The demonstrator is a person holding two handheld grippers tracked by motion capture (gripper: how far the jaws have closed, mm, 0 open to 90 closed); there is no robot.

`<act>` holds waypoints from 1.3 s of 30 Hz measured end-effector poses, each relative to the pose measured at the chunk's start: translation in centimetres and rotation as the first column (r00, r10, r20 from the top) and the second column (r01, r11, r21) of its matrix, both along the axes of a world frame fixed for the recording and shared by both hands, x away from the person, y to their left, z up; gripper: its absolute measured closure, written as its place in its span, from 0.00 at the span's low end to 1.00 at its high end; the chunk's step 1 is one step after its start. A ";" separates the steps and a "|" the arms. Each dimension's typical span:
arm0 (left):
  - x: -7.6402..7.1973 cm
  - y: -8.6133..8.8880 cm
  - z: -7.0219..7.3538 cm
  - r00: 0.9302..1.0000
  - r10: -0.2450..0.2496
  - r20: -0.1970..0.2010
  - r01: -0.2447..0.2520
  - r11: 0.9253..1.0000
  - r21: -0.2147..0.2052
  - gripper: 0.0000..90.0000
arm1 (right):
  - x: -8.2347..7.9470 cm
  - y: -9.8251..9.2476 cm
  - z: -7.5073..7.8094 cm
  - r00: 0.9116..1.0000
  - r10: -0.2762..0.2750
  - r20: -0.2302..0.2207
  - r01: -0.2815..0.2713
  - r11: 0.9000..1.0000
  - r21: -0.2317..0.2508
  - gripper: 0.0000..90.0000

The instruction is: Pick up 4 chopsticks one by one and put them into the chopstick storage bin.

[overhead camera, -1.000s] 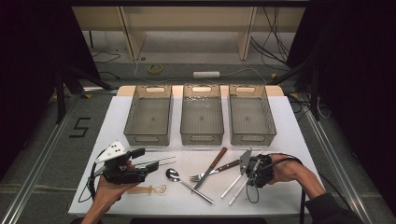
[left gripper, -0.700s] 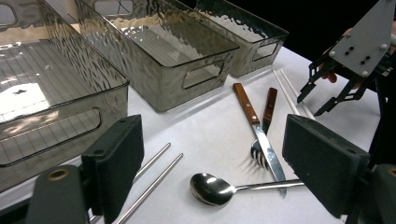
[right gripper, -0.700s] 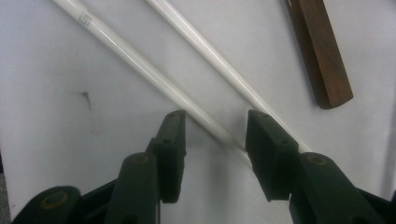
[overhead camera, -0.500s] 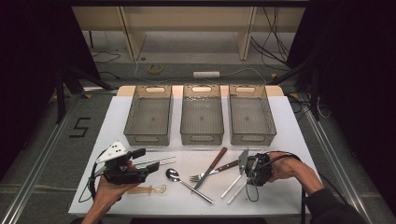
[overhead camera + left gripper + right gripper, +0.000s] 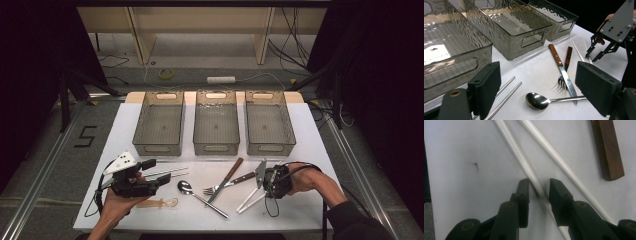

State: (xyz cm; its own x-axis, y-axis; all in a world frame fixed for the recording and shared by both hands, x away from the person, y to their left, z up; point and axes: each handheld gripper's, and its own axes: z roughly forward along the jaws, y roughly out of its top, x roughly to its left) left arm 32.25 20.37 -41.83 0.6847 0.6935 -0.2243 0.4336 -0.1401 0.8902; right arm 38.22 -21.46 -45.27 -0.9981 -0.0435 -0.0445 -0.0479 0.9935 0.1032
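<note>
My right gripper [image 5: 261, 192] points down at a pair of white chopsticks [image 5: 249, 201] at the front right of the white table [image 5: 310, 150]. In the right gripper view its jaws [image 5: 539, 185] have just been closing and straddle one white chopstick [image 5: 516, 147] with a small gap left, so it is open. The other white chopstick [image 5: 554, 155] lies beside them. My left gripper [image 5: 152, 173] is held level at the front left, open wide [image 5: 541, 85] and empty, next to two metal chopsticks [image 5: 167, 172]. Ahead of it lies a spoon [image 5: 536, 100].
Three grey see-through bins [image 5: 159, 125] [image 5: 216, 125] [image 5: 267, 125] stand in a row at the back. A wood-handled knife [image 5: 226, 181] crosses a wood-handled fork [image 5: 230, 182] and the spoon [image 5: 186, 187] mid-table. A pale utensil [image 5: 160, 203] lies by the left hand.
</note>
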 end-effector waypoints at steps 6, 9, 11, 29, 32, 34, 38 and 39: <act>0.0 0.0 0.0 1.000 0.000 -0.001 0.000 1.000 -0.001 0.23 | -0.1 0.0 0.0 1.000 0.020 0.000 -0.020 1.000 0.002 0.83; 0.0 -0.1 0.0 1.000 -0.002 -0.001 0.002 1.000 -0.001 0.23 | -0.2 0.0 0.0 1.000 0.028 -0.001 -0.028 1.000 -0.001 0.84; 0.0 -0.1 0.0 1.000 -0.006 -0.001 0.006 1.000 0.003 0.23 | -0.2 -0.1 0.0 0.999 0.033 -0.002 -0.033 0.999 0.000 0.86; 0.0 -0.2 0.0 1.000 -0.007 0.002 0.007 1.000 0.010 0.23 | -0.3 -0.3 0.1 0.996 0.075 -0.038 -0.075 0.997 0.000 0.94; 0.0 -0.2 0.0 1.000 -0.007 0.002 0.007 1.000 0.009 0.23 | -0.3 -0.4 0.1 0.996 0.073 -0.045 -0.073 0.997 0.002 0.94; 0.0 -0.2 0.0 1.000 -0.007 0.002 0.007 1.000 0.009 0.23 | -0.4 -0.6 0.3 0.996 0.073 -0.055 -0.073 0.997 0.018 0.95; 0.0 -0.5 0.0 1.000 -0.019 0.001 0.019 1.000 0.021 0.23 | -0.6 -0.8 1.0 0.996 0.071 -0.048 -0.068 0.997 0.047 0.95; 0.0 -0.5 0.0 1.000 -0.019 0.001 0.019 1.000 0.021 0.23 | -0.7 -0.9 1.2 0.997 0.068 -0.040 -0.066 0.996 0.056 0.95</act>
State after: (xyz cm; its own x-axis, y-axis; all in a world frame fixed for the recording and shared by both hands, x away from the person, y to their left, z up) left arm 32.25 19.86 -41.83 0.6978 0.6851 -0.2092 0.4294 -0.1663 0.8876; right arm 37.55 -22.34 -44.11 -0.9941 -0.1086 -0.0072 -0.1084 0.9811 0.1600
